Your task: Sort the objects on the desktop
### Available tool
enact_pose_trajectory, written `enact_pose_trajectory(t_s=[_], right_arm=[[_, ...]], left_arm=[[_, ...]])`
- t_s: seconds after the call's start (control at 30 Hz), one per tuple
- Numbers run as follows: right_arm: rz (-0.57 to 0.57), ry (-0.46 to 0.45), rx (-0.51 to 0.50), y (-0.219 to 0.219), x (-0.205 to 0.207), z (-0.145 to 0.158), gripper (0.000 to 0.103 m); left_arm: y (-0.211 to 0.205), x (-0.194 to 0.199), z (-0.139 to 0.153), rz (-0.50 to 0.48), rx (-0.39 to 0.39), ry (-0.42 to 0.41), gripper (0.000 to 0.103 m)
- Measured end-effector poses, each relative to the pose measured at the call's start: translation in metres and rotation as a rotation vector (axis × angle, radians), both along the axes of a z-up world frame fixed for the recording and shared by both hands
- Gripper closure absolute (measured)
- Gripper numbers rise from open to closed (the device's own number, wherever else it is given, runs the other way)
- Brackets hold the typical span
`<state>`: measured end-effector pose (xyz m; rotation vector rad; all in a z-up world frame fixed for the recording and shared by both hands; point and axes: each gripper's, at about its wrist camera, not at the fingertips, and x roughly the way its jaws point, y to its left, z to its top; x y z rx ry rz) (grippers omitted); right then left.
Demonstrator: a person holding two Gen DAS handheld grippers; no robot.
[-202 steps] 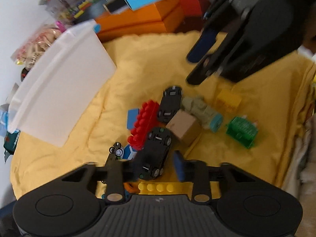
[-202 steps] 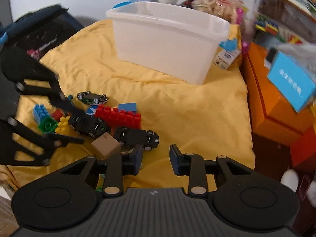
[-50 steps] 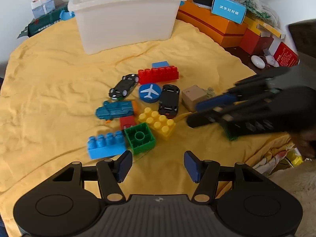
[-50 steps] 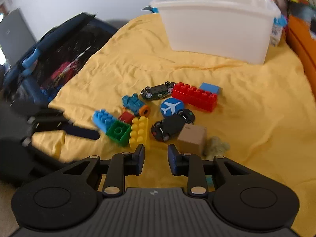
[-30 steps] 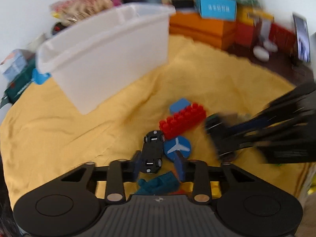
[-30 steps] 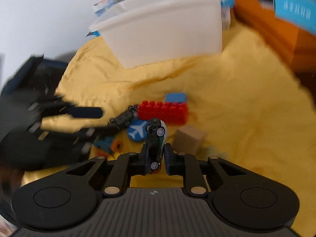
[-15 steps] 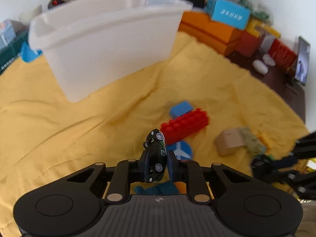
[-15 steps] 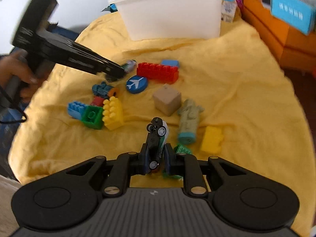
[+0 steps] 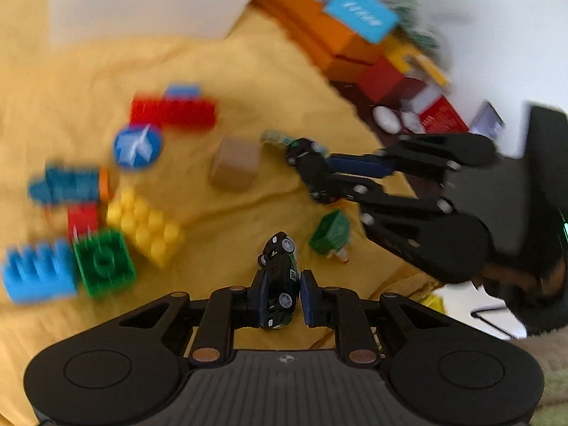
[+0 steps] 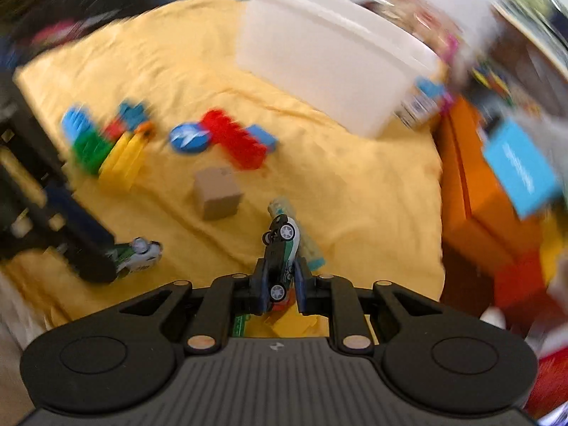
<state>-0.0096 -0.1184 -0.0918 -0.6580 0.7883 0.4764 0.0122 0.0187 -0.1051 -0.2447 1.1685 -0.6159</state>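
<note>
My left gripper (image 9: 282, 282) is shut on a dark toy car (image 9: 278, 273), nose pointing away, above the yellow cloth (image 9: 230, 71). My right gripper (image 10: 280, 278) is shut on a black, white and green toy car (image 10: 282, 248) held on its side. In the left wrist view the right gripper (image 9: 312, 174) reaches in from the right with its car. In the right wrist view the left gripper (image 10: 88, 248) sits at the left edge with its car (image 10: 140, 252). Loose on the cloth lie a red brick (image 9: 174, 112), a blue plane disc (image 9: 136, 145), a tan cube (image 10: 217, 193) and a yellow brick (image 9: 145, 223).
The white bin (image 10: 330, 56) stands at the back of the cloth. Orange boxes (image 10: 475, 184) line the right side. Green brick (image 9: 104, 262), blue brick (image 9: 39, 277), blue toy vehicle (image 9: 67, 186), a green piece (image 9: 332, 232) and a teal figure (image 10: 312, 248) also lie on the cloth. Both views are blurred.
The left gripper closed on its car a second ago, then swung away from the bin toward the toys beside the right gripper. The right view has rolled, its car still gripped.
</note>
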Motion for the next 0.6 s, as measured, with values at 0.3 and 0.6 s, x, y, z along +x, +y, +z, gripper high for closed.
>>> enact_pose_trajectory(t_s=[0.3, 0.6], right_arm=[[0.180, 0.042, 0.091, 0.011, -0.021, 0.009, 0.077], [-0.005, 0.187, 0.334, -0.027, 0.020, 0.023, 0.067]], left_arm=[[0.011, -0.012, 0.016, 0.119, 0.196, -0.075, 0.059], [-0.024, -0.027, 0.027, -0.004, 0.362, -0.222, 0.056]])
